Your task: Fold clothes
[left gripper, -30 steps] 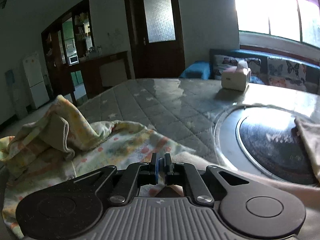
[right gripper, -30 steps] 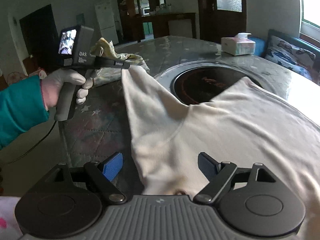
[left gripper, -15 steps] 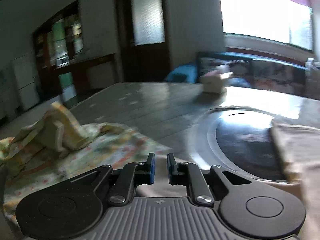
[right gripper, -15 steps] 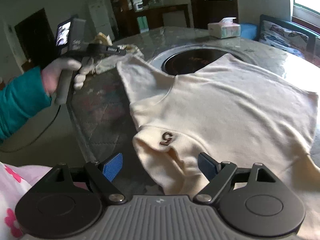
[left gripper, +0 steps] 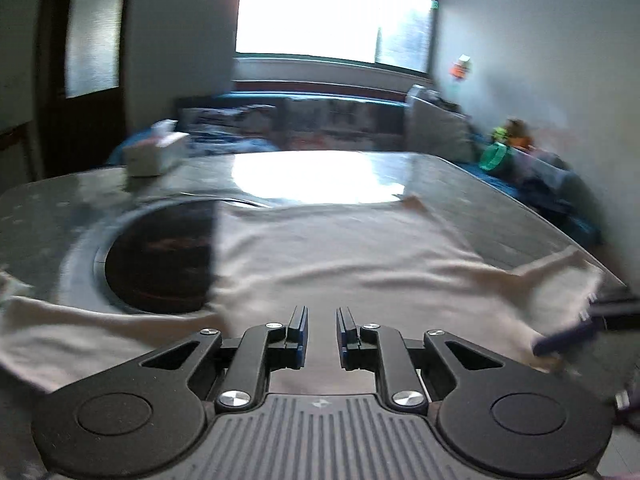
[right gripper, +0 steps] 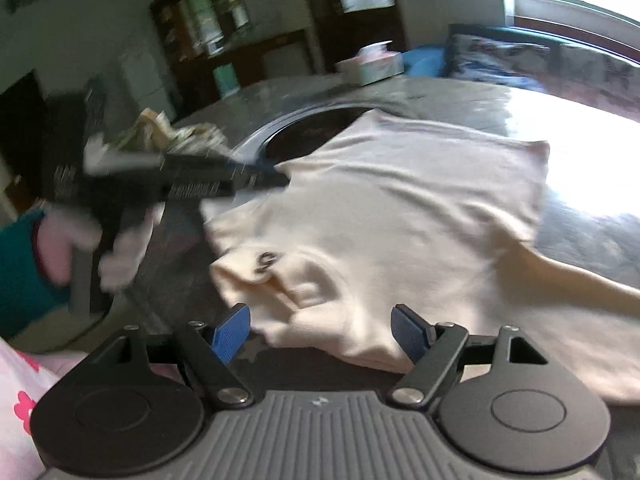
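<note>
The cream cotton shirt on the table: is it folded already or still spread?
Spread. The cream cotton shirt lies open on the table, one layer, sleeves out.

Motion blur is smearing the left claw (right gripper: 276, 174) in the right wrist view, so its tip against the cream shirt (right gripper: 400, 216) is staying unclear. The gloved hand (right gripper: 80, 236) holding it is blurring too. The shirt's right sleeve (right gripper: 600, 292) is running off the frame edge. In the left wrist view, the right claw (left gripper: 576, 330) is showing only as a dark streak, its opening unreadable there.
</note>
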Available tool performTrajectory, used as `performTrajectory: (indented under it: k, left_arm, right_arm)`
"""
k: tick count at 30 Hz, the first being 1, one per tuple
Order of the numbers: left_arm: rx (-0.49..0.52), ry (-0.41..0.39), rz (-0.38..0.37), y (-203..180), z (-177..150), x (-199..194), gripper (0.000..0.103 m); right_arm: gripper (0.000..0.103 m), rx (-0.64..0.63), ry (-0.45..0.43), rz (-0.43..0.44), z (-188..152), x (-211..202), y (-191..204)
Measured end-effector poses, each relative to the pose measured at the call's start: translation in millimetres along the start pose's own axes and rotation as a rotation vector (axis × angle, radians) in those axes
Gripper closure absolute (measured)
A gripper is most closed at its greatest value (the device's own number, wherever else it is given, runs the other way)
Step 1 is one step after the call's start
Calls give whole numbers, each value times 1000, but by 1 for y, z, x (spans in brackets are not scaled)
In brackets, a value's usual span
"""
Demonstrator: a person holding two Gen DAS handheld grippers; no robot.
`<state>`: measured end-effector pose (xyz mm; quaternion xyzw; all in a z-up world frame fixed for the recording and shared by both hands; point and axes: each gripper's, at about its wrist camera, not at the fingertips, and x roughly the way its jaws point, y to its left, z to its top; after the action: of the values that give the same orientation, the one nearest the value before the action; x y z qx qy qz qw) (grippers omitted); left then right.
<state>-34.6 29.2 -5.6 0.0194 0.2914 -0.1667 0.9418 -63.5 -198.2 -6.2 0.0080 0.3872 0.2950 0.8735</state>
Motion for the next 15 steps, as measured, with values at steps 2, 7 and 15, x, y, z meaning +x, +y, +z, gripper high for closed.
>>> performTrajectory:
  k: [2, 7, 15]
  left_arm:
    - [30, 10, -54, -17, -3, 3, 86]
    - [117, 38, -67, -37, -19, 6, 80]
    - [94, 16, -63, -37, -12, 8, 58]
  right_arm:
    - [25, 44, -15, -26, -5, -7, -10]
    - [26, 125, -49, -105, -17, -24, -32]
    - [33, 294, -147, -376, -34, -54, -88]
